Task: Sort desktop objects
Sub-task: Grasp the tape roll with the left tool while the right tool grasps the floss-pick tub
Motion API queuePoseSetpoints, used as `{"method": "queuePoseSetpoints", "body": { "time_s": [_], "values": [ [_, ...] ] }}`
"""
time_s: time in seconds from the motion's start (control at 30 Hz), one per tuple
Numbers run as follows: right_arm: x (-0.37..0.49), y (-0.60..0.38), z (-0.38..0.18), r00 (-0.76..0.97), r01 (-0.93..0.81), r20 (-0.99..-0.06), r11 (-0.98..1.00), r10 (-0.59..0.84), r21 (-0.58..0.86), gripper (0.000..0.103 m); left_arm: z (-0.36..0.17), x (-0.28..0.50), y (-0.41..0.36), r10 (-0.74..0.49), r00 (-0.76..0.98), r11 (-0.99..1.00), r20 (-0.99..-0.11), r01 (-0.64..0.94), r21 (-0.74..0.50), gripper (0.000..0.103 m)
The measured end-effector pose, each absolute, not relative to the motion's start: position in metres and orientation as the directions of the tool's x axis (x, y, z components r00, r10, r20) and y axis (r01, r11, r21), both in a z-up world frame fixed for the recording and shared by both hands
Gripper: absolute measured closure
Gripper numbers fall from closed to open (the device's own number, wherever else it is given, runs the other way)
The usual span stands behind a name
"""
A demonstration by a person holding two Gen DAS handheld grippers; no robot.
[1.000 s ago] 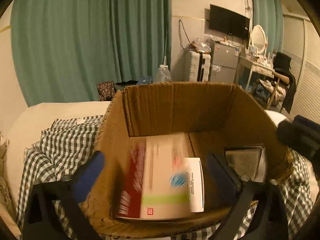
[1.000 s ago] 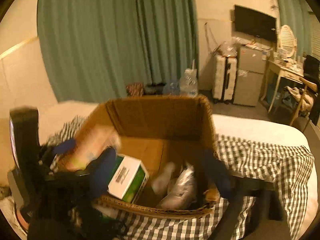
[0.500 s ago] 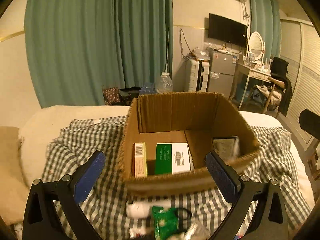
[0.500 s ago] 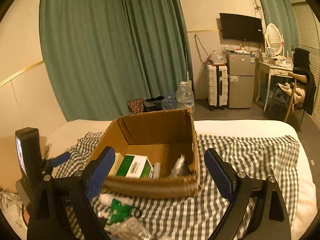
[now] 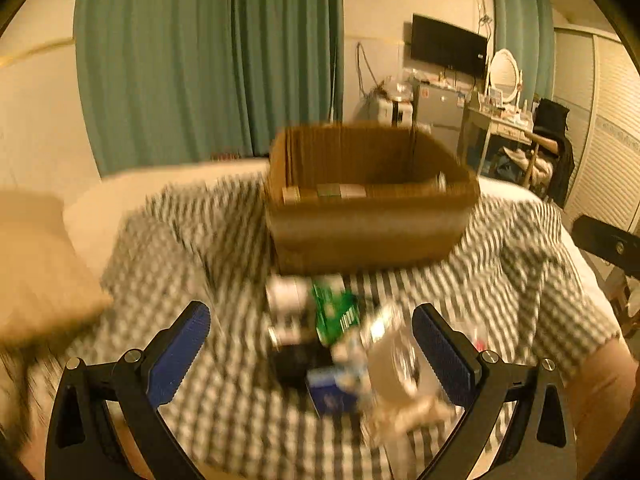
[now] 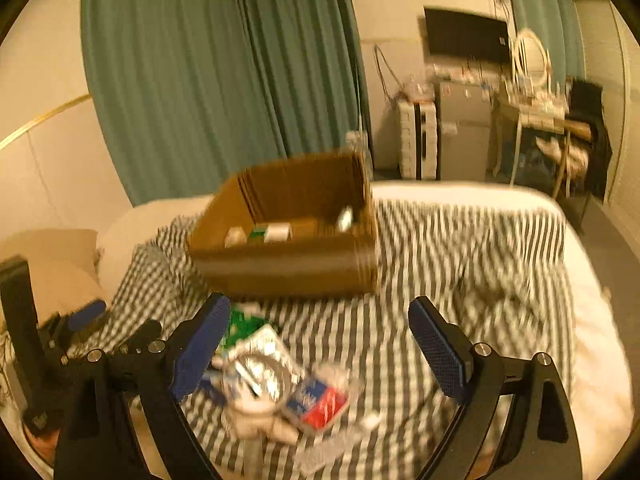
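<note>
Both of your tools are wide apart and carry nothing: the left tool (image 5: 310, 350) hangs over the heap of small things, the right tool (image 6: 318, 344) just beside it. The pile (image 5: 340, 344) lies on the checked blanket (image 5: 500, 280) in front of the cardboard box (image 5: 372, 232), which already has a few packs inside. Pick one item at the edge of the heap, such as the green packet (image 5: 334, 312), rather than the crinkly clear bag (image 6: 256, 376), which looks likely to slip. Steady yourself first; the view is blurred. The bed (image 6: 592, 320) is soft, so press lightly. Teal curtains (image 6: 224, 80) and a wall television (image 6: 466, 36) stand behind.
</note>
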State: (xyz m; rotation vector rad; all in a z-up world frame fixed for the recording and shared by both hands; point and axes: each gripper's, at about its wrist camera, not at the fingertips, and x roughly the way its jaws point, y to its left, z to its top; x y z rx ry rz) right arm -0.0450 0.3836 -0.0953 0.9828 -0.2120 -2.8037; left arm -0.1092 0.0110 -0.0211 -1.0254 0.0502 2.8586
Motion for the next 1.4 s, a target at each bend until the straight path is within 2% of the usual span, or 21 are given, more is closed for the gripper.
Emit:
{"method": "queuePoseSetpoints", "body": {
  "time_s": [0.23, 0.33, 0.6, 0.7, 0.77, 0.8, 0.83, 0.87, 1.13, 1.2, 1.23, 1.4],
  "values": [
    [-0.050, 0.393, -0.139, -0.726, 0.054, -0.668, -0.981, -0.167, 0.187, 0.012, -0.091, -0.105, 0.040, 0.108, -0.661, -0.991, -0.742, -0.128, -0.030, 0.000],
    [-0.059, 0.397, -0.157, -0.704, 0.028, -0.692, -0.979, -0.162, 0.201, 0.012, -0.097, -0.115, 0.048, 0.097, -0.659, -0.990, -0.746, -0.144, -0.001, 0.000],
    [-0.085, 0.397, -0.203, -0.620, -0.030, -0.768, -0.973, -0.161, 0.228, 0.013, -0.110, -0.141, 0.048, 0.122, -0.639, -0.989, -0.760, -0.140, -0.041, 0.002],
    [-0.095, 0.395, -0.220, -0.574, -0.057, -0.802, -0.969, -0.166, 0.242, 0.014, -0.115, -0.147, 0.046, 0.150, -0.622, -0.987, -0.769, -0.135, -0.084, 0.023],
    [-0.100, 0.395, -0.231, -0.540, -0.079, -0.821, -0.961, -0.183, 0.266, 0.018, -0.118, -0.148, 0.046, 0.155, -0.611, -0.986, -0.777, -0.138, -0.089, 0.048],
    [-0.102, 0.394, -0.237, -0.522, -0.091, -0.831, -0.957, -0.190, 0.276, 0.019, -0.119, -0.148, 0.047, 0.153, -0.614, -0.986, -0.774, -0.142, -0.082, 0.054],
    [-0.105, 0.393, -0.243, -0.505, -0.101, -0.839, -0.951, -0.203, 0.292, 0.022, -0.118, -0.146, 0.048, 0.161, -0.619, -0.984, -0.769, -0.157, -0.080, 0.067],
    [-0.106, 0.393, -0.247, -0.499, -0.106, -0.837, -0.942, -0.226, 0.318, 0.022, -0.117, -0.145, 0.048, 0.182, -0.620, -0.980, -0.764, -0.178, -0.089, 0.074],
    [-0.107, 0.391, -0.269, -0.429, -0.139, -0.818, -0.867, -0.383, 0.478, 0.022, -0.102, -0.133, 0.031, 0.210, -0.645, -0.977, -0.735, -0.157, -0.142, 0.084],
    [-0.105, 0.389, -0.270, -0.421, -0.125, -0.808, -0.856, -0.412, 0.501, 0.028, -0.100, -0.131, 0.028, 0.210, -0.646, -0.978, -0.733, -0.152, -0.146, 0.084],
    [-0.105, 0.388, -0.269, -0.423, -0.109, -0.796, -0.847, -0.433, 0.519, 0.039, -0.100, -0.130, 0.026, 0.212, -0.645, -0.977, -0.734, -0.150, -0.150, 0.084],
    [-0.093, 0.383, -0.258, -0.448, -0.082, -0.811, -0.887, -0.375, 0.455, 0.039, -0.094, -0.124, 0.024, 0.202, -0.656, -0.979, -0.727, -0.146, -0.140, 0.085]
  ]
}}
